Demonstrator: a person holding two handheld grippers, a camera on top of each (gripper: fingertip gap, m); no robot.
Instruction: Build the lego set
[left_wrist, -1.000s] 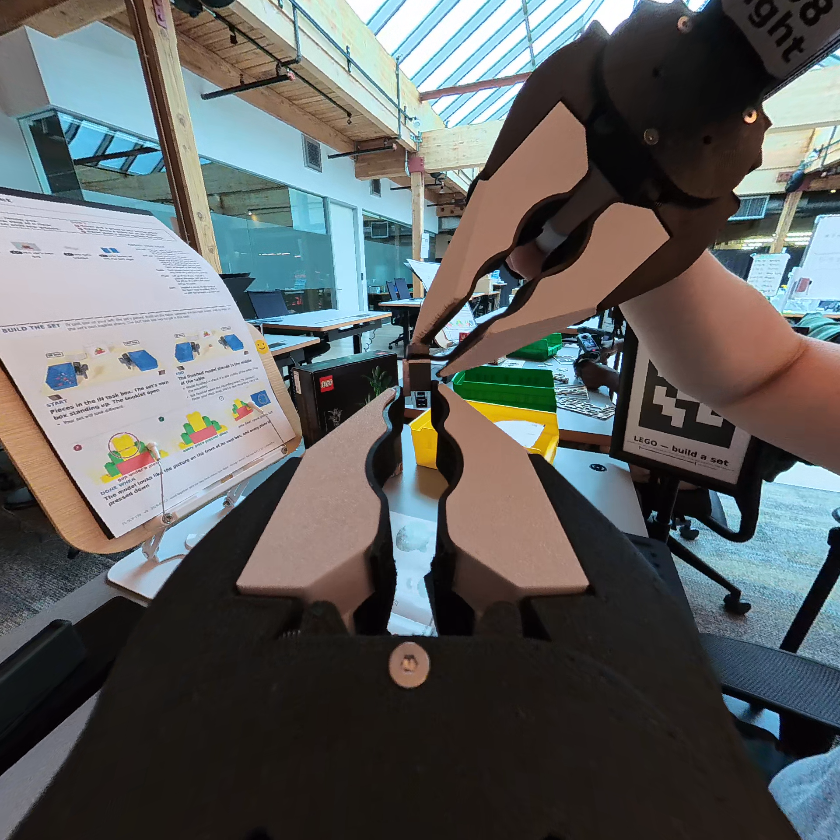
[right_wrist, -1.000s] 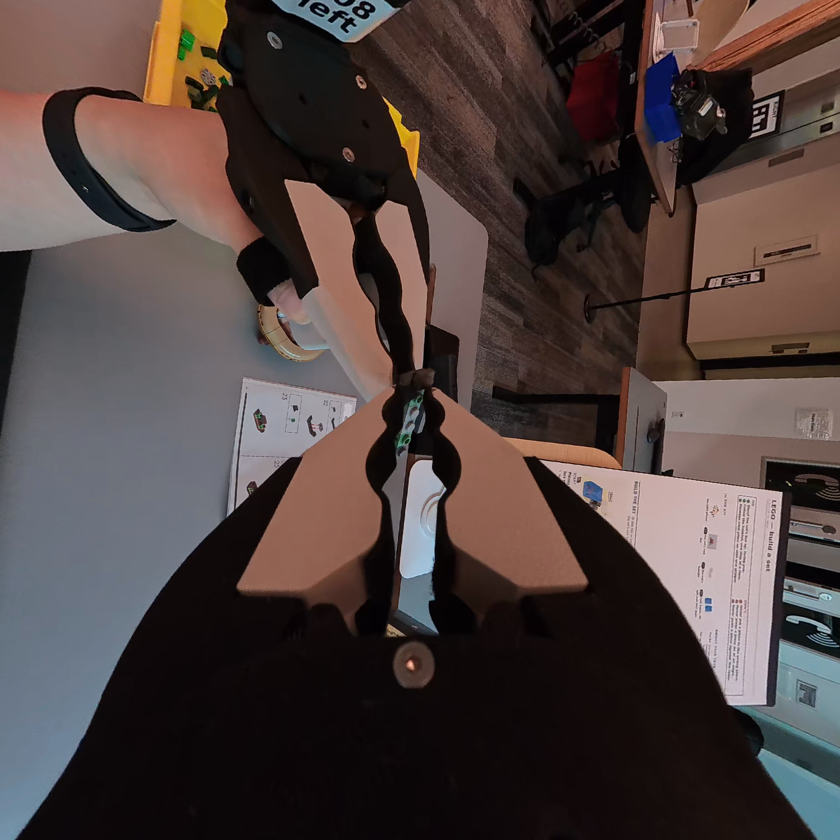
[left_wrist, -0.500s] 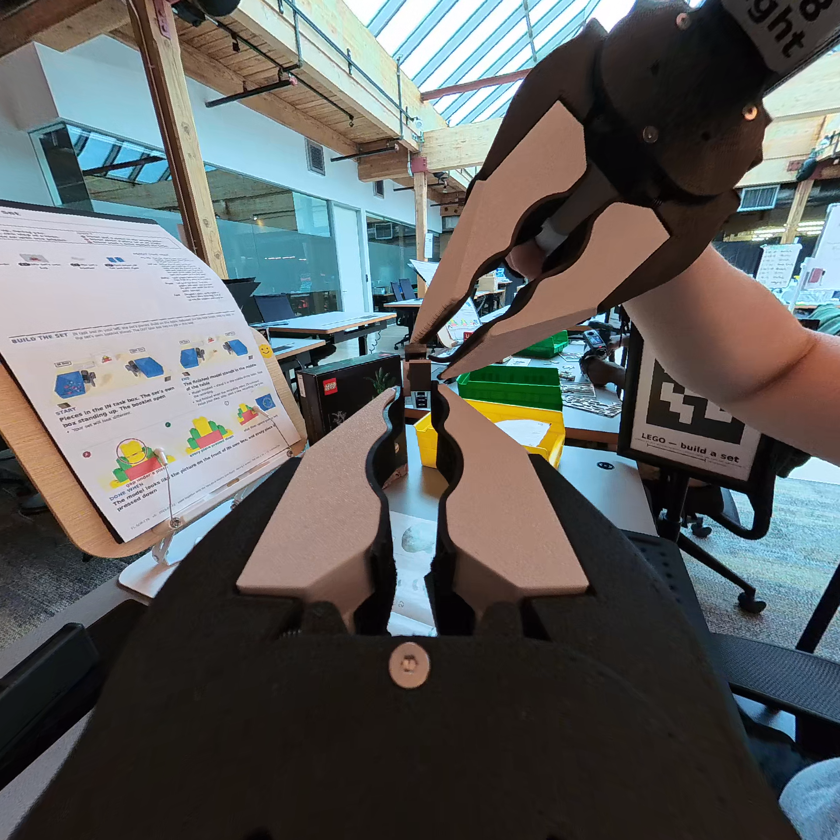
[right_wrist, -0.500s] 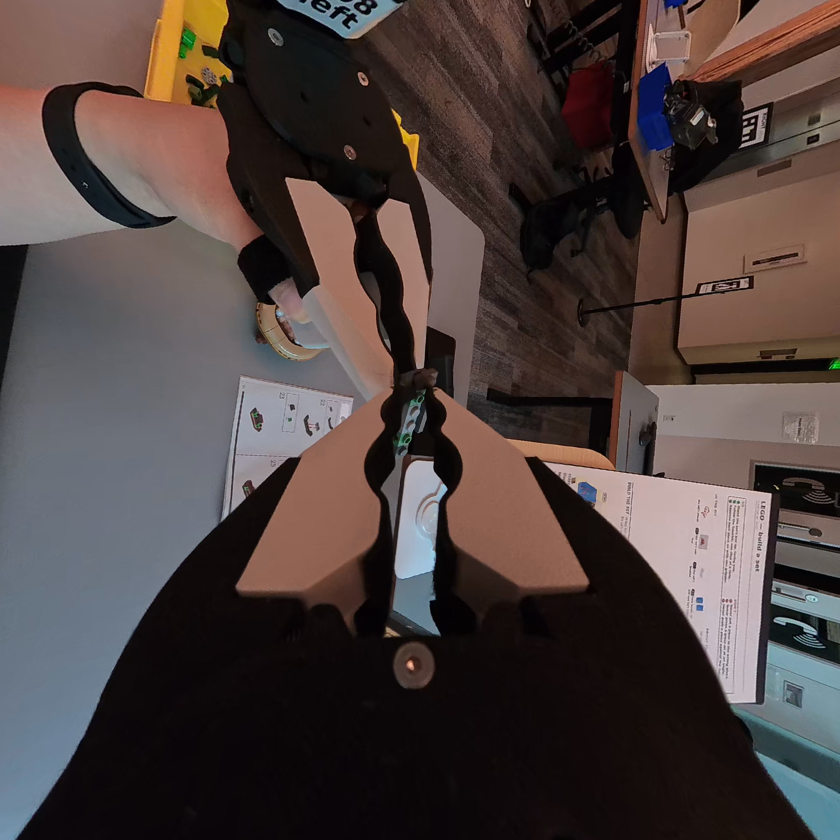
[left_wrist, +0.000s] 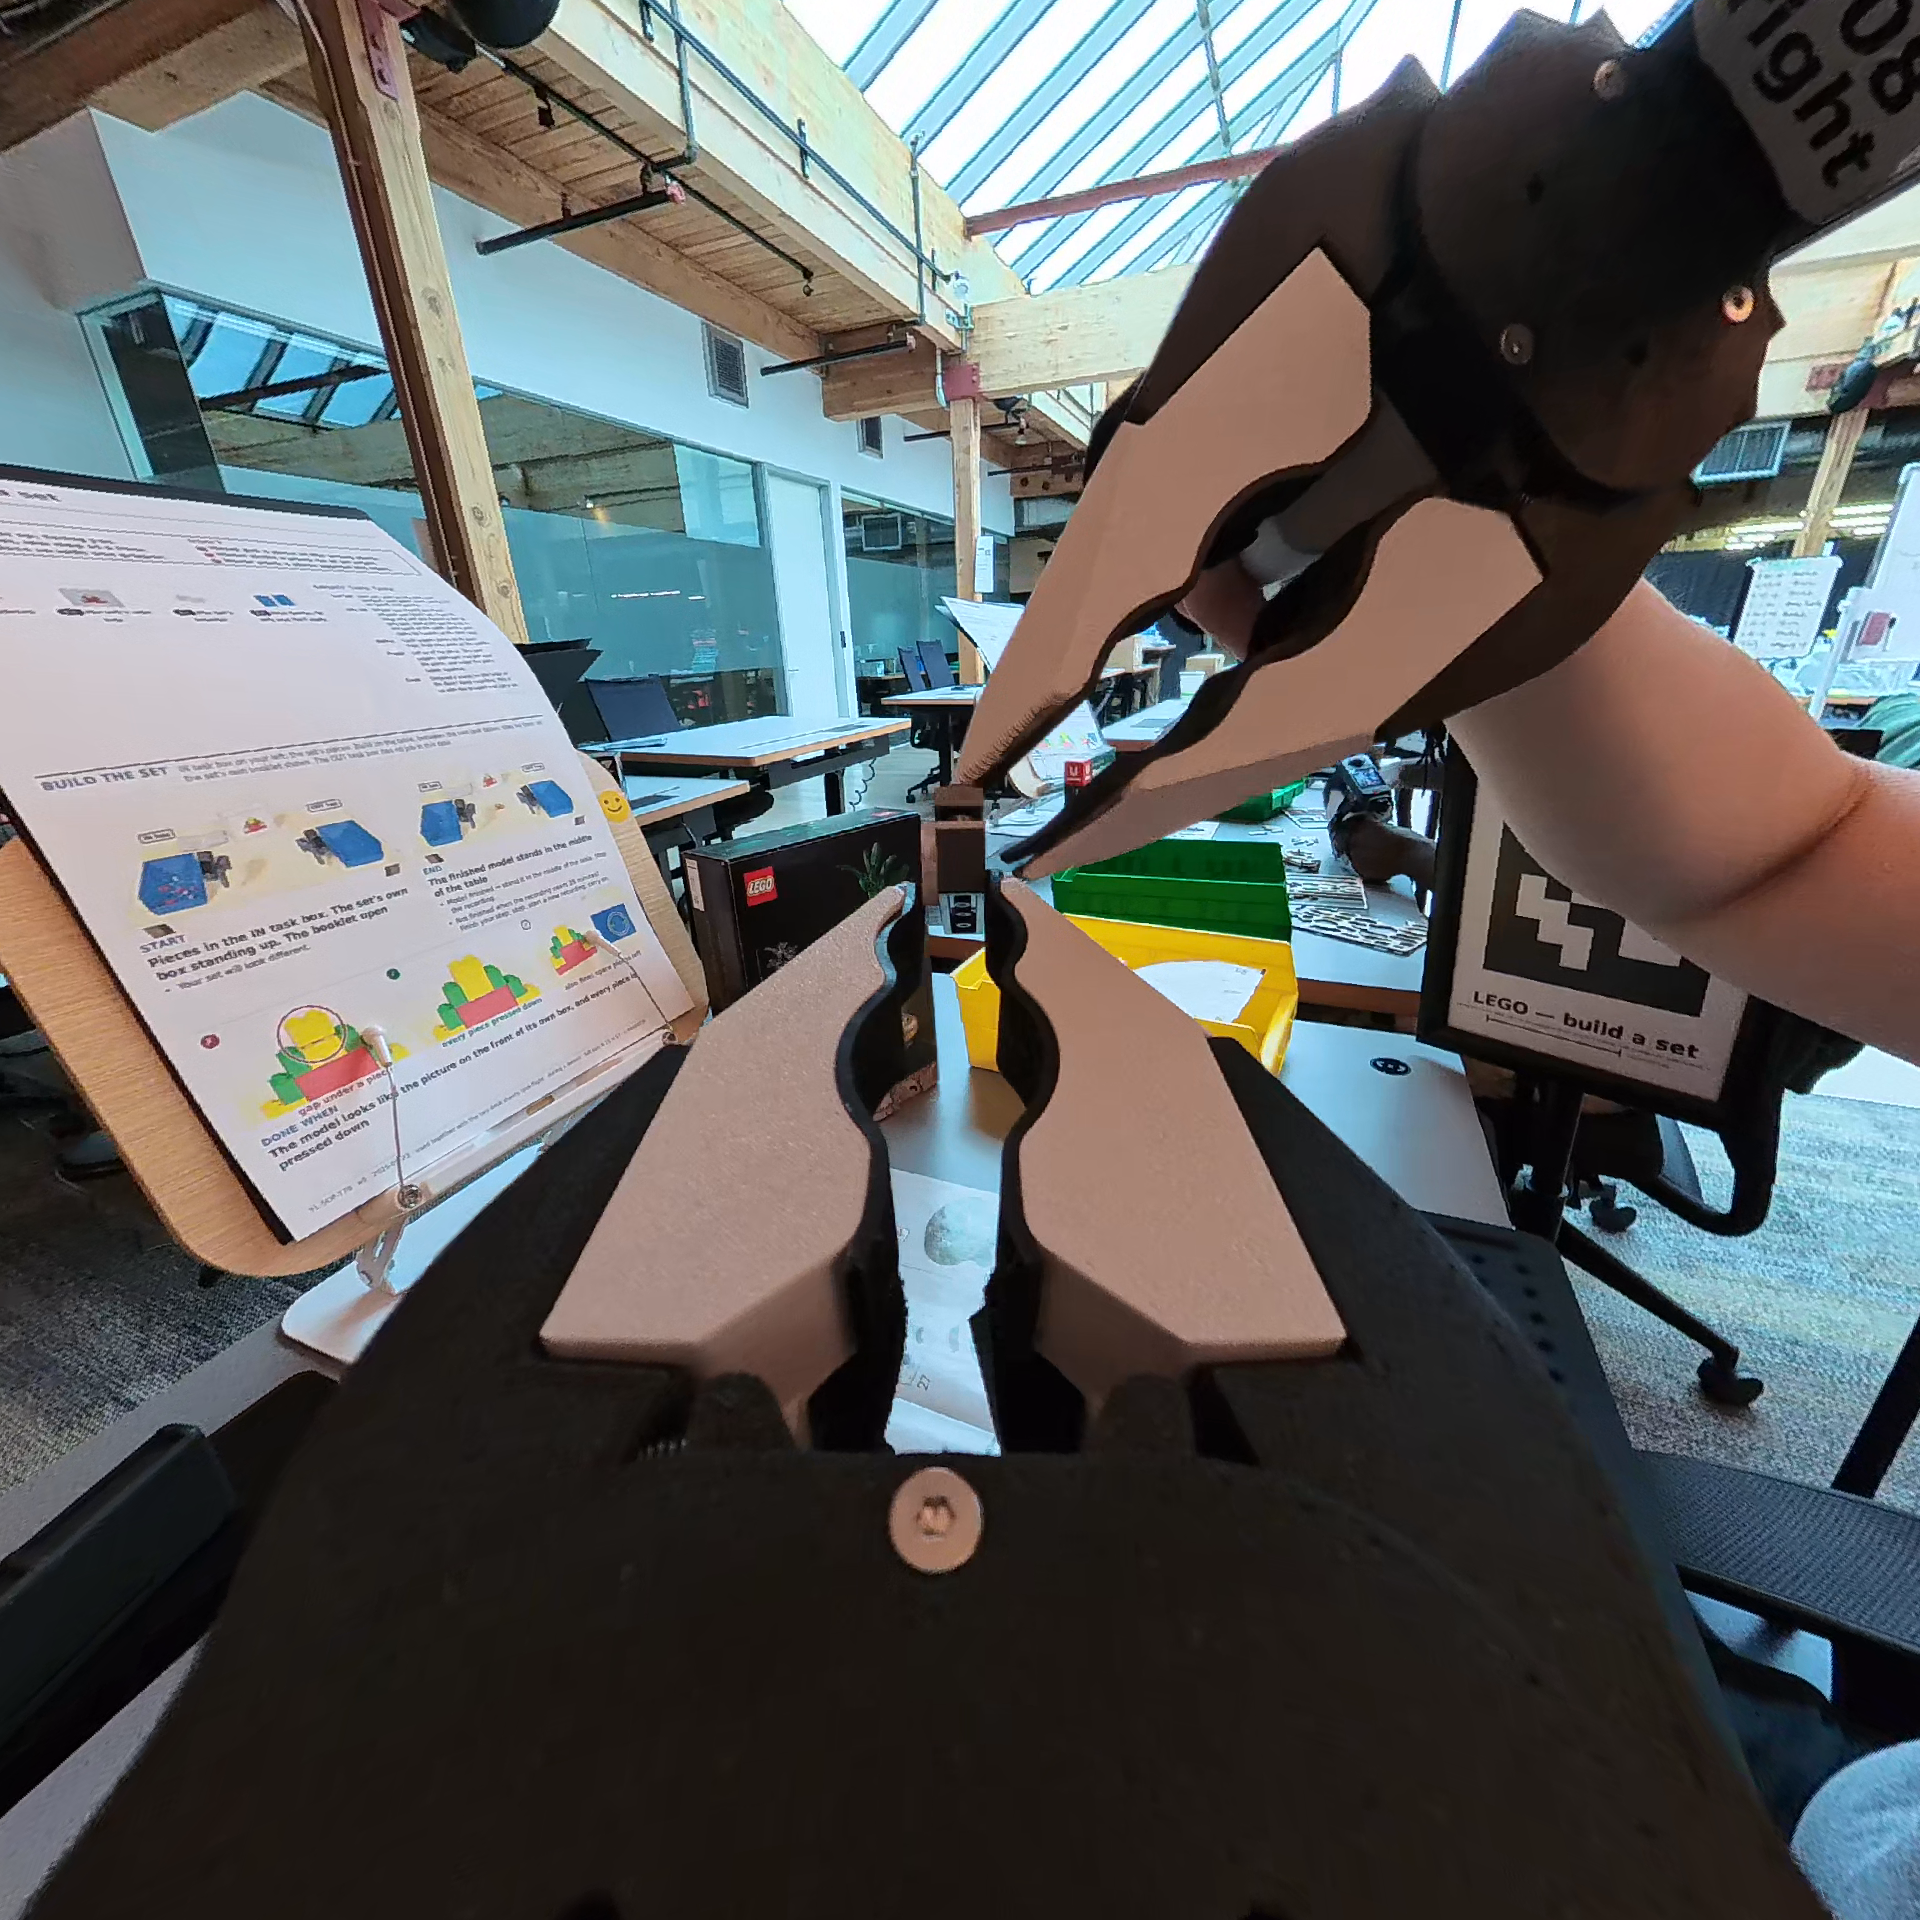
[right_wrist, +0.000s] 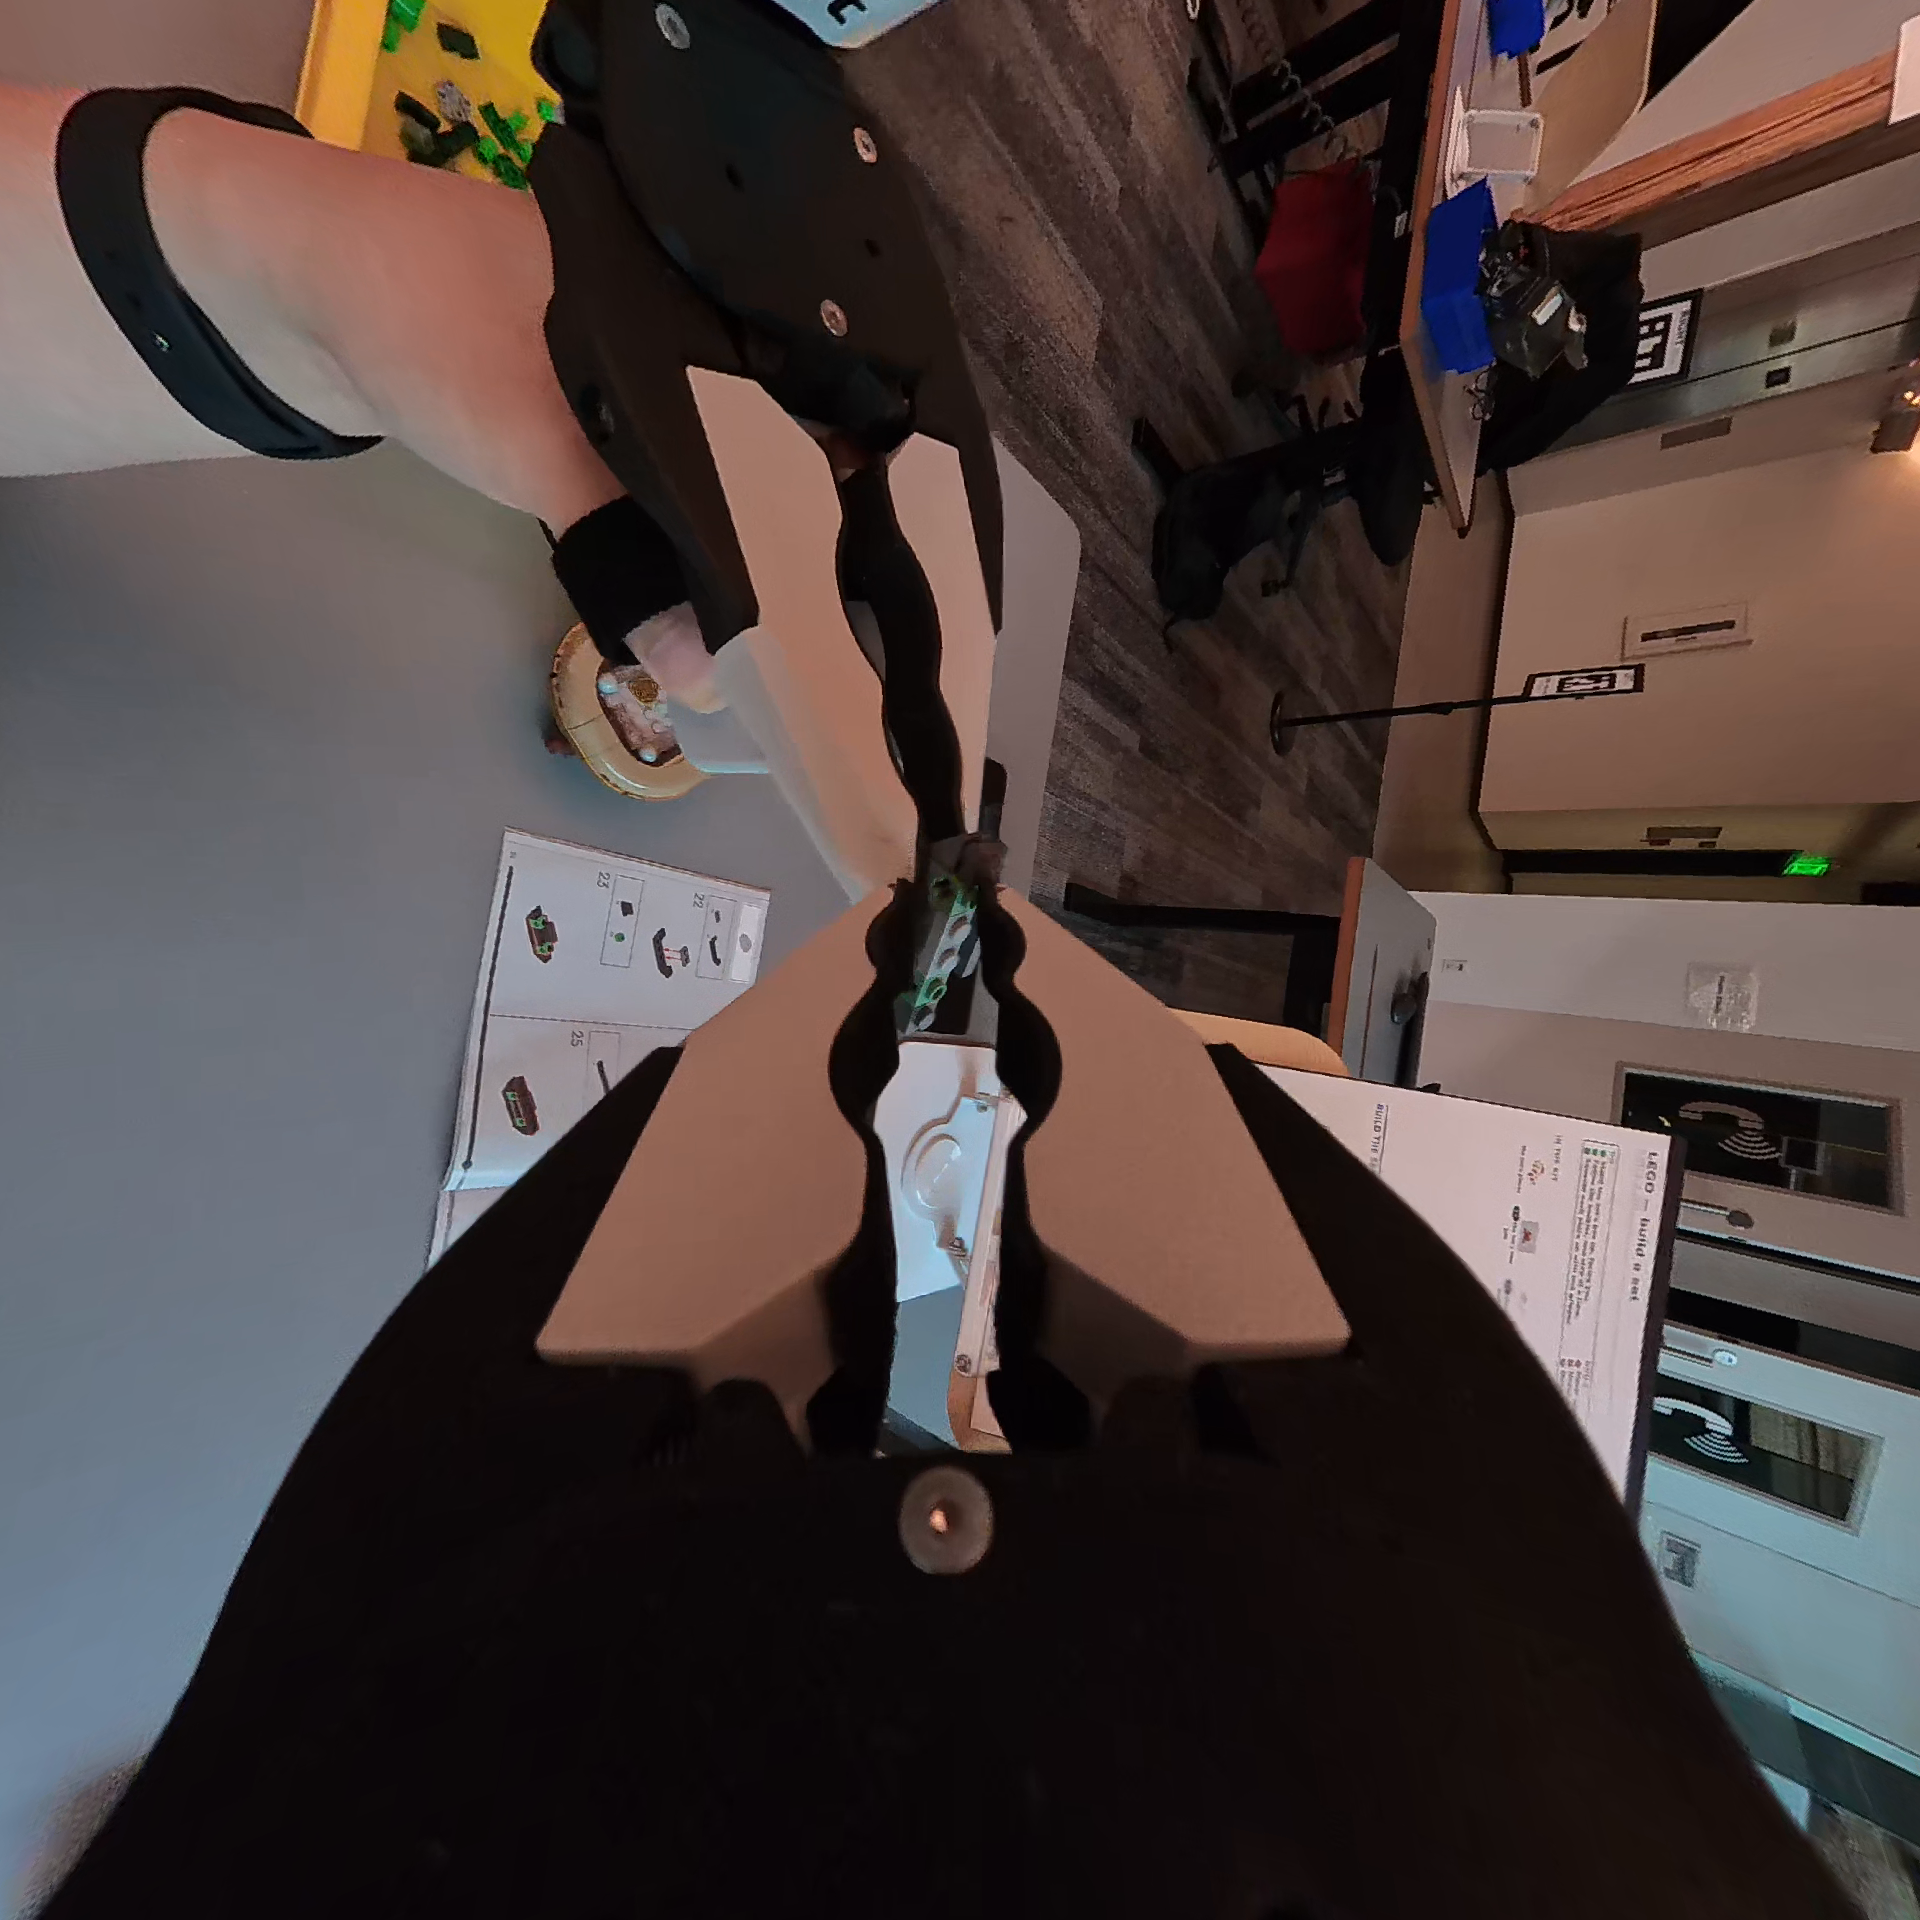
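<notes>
Where the two tools meet in mid-air above the grey table (right_wrist: 208, 935), the left gripper (left_wrist: 958, 896) is clamped on a small dark brown lego assembly (left_wrist: 958, 852) at its fingertips, and the right gripper (left_wrist: 997, 821), coming down from the upper right, pinches the same piece from above. In the right wrist view the right gripper (right_wrist: 943, 902) is closed around a slim part with green studs (right_wrist: 948, 940), tip to tip with the left gripper (right_wrist: 951, 831). Directly below lies the open instruction booklet (right_wrist: 613, 997), partly hidden by the gripper bodies, with a round tan partial build (right_wrist: 623, 748) just beyond it on the table. To the left an instruction sheet (left_wrist: 301, 831) leans on a wooden stand (left_wrist: 125, 1122). Behind the fingertips stand the black set box (left_wrist: 800, 914) and a yellow bin (left_wrist: 1195, 987), whose loose green and dark pieces show in the right wrist view; green bins (left_wrist: 1184, 883) sit farther back. A framed marker sign (left_wrist: 1590, 935) stands to the right.
</notes>
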